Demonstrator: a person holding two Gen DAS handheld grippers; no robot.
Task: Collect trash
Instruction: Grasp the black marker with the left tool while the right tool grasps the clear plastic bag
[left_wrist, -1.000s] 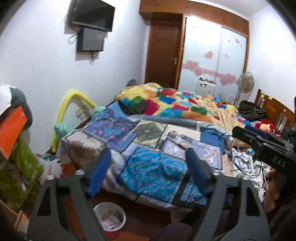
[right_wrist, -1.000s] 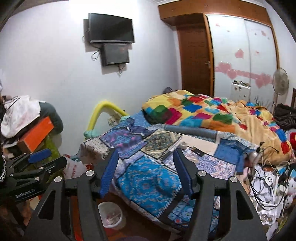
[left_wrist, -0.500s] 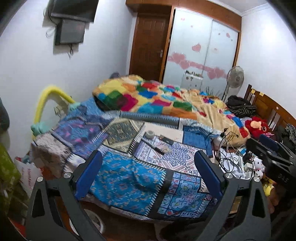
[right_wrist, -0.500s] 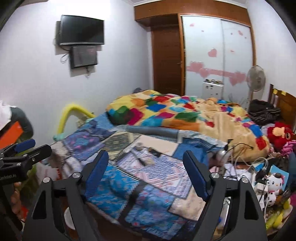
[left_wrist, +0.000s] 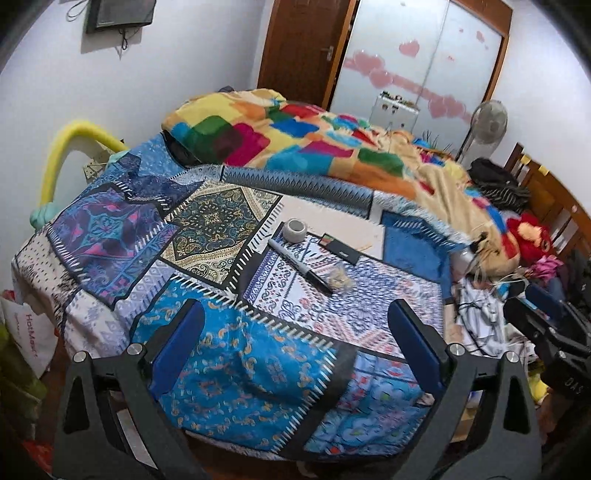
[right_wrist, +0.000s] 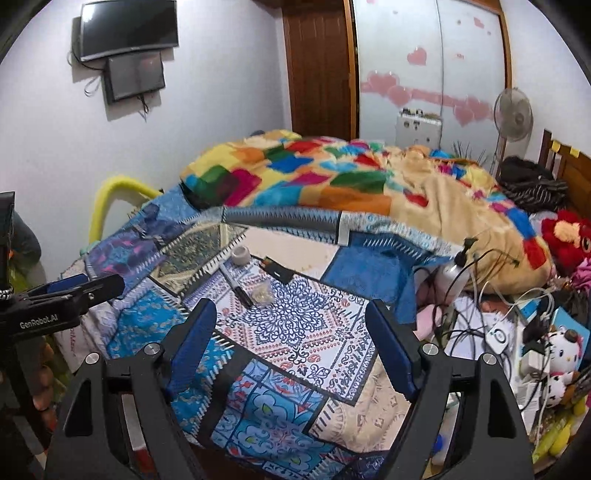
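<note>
While both tongs (left_wrist: 295, 343) gape empty, patchwork bedspread (left_wrist: 229, 350) overhangs the bed edge.

Wide-open, empty left claw (left_wrist: 295, 339) above patchwork bedspread (left_wrist: 229, 354), marker (left_wrist: 301, 266) beyond.

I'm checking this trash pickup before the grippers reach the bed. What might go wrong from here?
1. The crumpled wrapper lies against the black marker, so wide-open jaws on the left gripper may take both.
2. The tape roll and the flat black case beside it might be mistaken for trash.
3. Loose cables at the bed's edge might snag the right gripper.
</note>
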